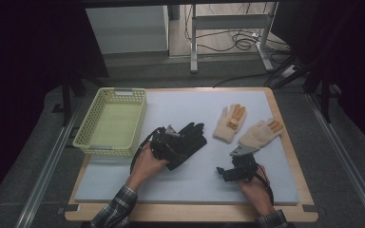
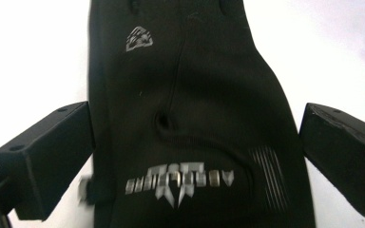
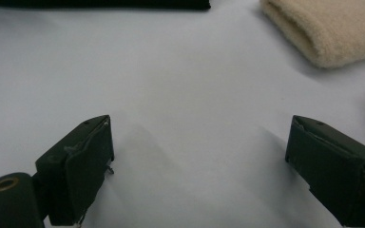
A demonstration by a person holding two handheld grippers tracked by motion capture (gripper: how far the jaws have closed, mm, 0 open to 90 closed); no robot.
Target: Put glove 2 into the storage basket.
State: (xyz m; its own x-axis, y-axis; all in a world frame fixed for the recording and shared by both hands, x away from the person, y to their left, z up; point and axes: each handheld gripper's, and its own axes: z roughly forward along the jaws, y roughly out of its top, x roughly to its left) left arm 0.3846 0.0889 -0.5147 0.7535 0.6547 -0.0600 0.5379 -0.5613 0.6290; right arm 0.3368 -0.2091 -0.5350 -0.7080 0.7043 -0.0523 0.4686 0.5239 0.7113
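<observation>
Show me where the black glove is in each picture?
High view: the black glove lies mid-table, right of the yellow basket, under the left gripper.
Left gripper view: the glove runs up the middle between the open jaws.
Right gripper view: a dark strip along the top edge, probably the glove.
Shared landmark: the white mat.

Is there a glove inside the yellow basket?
No, the yellow basket holds nothing; the black glove and both cream gloves lie on the white mat.
</observation>
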